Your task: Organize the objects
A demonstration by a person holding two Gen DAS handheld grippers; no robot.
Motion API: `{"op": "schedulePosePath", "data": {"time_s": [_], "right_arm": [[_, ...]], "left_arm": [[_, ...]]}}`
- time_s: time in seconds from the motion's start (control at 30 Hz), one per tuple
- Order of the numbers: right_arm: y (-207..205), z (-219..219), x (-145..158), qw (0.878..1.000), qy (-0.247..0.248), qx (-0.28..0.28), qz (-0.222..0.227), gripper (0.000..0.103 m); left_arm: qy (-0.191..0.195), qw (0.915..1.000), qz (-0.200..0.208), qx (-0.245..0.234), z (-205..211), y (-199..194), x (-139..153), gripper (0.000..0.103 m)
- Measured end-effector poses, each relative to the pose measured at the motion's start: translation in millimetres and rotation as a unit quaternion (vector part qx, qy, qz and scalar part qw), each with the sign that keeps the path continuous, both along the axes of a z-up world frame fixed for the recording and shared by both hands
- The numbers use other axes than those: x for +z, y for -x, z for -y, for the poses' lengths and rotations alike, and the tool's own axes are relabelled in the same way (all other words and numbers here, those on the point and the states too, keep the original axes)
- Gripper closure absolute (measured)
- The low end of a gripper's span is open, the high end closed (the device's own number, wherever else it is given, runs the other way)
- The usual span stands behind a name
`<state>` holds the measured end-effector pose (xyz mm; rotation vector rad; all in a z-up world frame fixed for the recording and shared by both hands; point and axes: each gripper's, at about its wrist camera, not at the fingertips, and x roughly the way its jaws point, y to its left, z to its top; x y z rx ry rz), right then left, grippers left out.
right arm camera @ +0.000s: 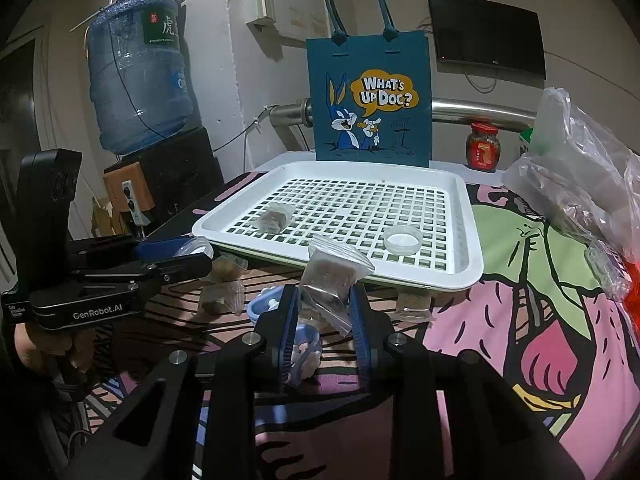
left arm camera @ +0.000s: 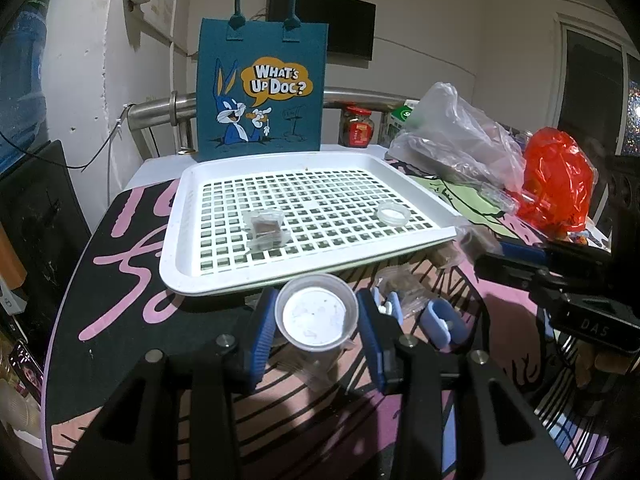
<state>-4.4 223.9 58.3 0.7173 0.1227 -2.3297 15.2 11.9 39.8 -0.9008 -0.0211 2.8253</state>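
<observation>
Two tongs grip objects just before the white perforated plastic tray (left arm camera: 176,256). Left tongs (left arm camera: 317,320) clamp a clear round plastic cup (left arm camera: 316,314); right tongs (right arm camera: 323,312) pinch a clear zip bag of brown pieces (right arm camera: 332,280).

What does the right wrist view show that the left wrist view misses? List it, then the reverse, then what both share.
Only the right wrist view: the water jug and the small bag held in the right gripper.
Only the left wrist view: the inside of the plastic cup held in the left gripper, and the red bag.
Both: the white tray carrying a small packet and a round lid, and the blue tote bag.
</observation>
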Motion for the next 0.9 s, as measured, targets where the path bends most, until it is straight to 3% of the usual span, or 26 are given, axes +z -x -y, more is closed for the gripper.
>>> {"op": "schedulePosePath", "data": {"time_s": [0.9], "right_arm": [[-1.8,2.0,0.9,1.0,-0.001,0.002,-0.001,0.078]], "left_arm": [[0.002,1.0,-0.001,0.0,-0.9,0.1,0.6,0.064]]}}
